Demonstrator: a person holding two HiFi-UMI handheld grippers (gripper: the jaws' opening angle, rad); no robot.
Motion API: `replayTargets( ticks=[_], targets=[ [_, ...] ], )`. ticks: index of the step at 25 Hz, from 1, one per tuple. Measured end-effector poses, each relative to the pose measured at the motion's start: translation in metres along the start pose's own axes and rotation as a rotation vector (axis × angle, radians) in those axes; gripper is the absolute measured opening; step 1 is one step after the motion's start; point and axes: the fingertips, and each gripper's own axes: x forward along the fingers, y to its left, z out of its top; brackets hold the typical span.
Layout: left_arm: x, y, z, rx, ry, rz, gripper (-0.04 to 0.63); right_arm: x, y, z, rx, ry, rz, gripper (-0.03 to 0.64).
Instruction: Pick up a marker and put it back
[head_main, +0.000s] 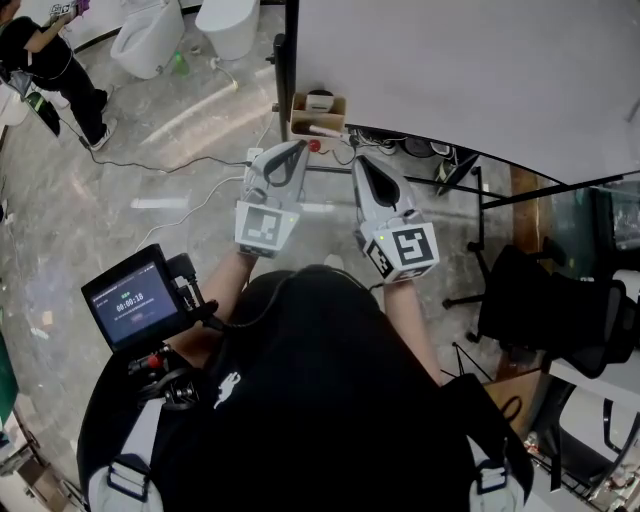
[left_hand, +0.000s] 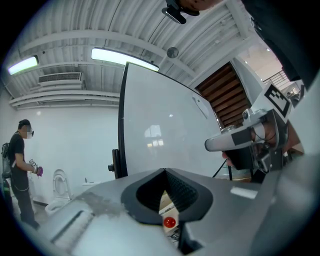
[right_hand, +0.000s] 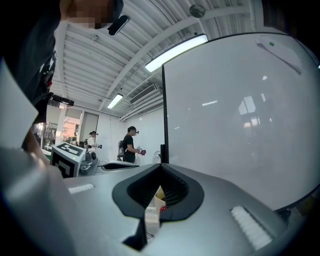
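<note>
Both empty: left gripper (head_main: 295, 150) and right gripper (head_main: 363, 165) have jaws closed on nothing. The marker (head_main: 325, 130) lies in the cardboard box (head_main: 318, 104) just ahead, long axis roughly left-right in head view; we can't tell the cap end. Risk we flag: reaching in closed could shove the marker or tip the box.

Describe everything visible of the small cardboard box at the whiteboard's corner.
The cardboard box is small, brown and open-topped, its flaps standing up. It sits upright at the lower left corner of the whiteboard, beside the dark post; what it rests on cannot be told. Inside lie a round white thing and, along the near edge, a slim white stick, perhaps a marker. A small red knob shows just in front of it.
</note>
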Motion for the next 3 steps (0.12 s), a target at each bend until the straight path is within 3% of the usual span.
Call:
replayTargets(
  ticks=[3],
  targets=[
    [-0.0007,-0.0019,0.0003,0.002,-0.002,-0.005,0.003,-0.0001,0.0013,0.0014,-0.002,-0.007,0.004,0.008]
  ],
)
